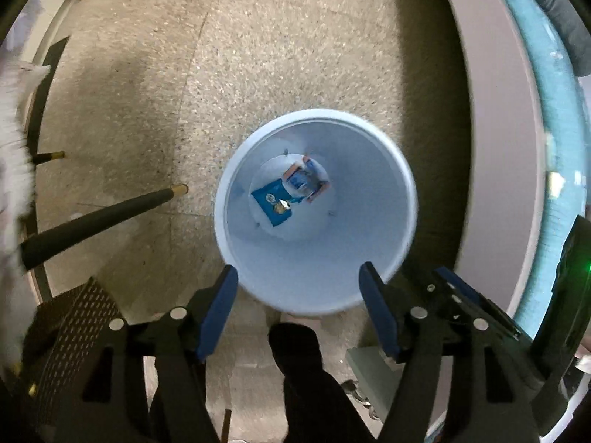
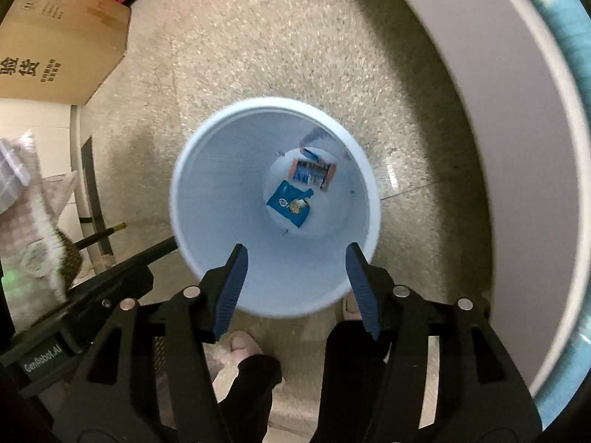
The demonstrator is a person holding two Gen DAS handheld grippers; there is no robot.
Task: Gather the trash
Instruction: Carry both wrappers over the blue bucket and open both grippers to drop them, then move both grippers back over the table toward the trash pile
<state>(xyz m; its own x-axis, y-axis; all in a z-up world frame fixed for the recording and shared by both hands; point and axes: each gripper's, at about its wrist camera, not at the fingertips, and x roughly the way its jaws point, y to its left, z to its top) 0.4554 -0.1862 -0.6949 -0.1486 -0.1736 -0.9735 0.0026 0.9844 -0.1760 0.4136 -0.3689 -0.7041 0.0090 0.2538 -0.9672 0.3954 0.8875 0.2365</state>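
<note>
A light blue round trash bin [image 1: 369, 258] stands on the speckled floor, seen from straight above in both views [image 2: 207, 258]. At its bottom lie a blue snack wrapper [image 1: 272, 200] [image 2: 290, 203] and an orange-edged blue and white packet [image 1: 306, 181] [image 2: 312, 172]. My left gripper [image 1: 299, 280] is open and empty above the bin's near rim. My right gripper [image 2: 295, 262] is open and empty above the bin's near side. The other gripper's body shows at the right edge of the left view [image 1: 461, 295] and the lower left of the right view [image 2: 74, 317].
A round table edge with a teal rim [image 1: 543, 147] [image 2: 517, 110] curves along the right. A cardboard box [image 2: 55, 37] lies at the upper left. Black chair legs [image 1: 99, 217] [image 2: 99, 238] stand left of the bin. The person's feet [image 1: 295, 350] [image 2: 240, 347] are below it.
</note>
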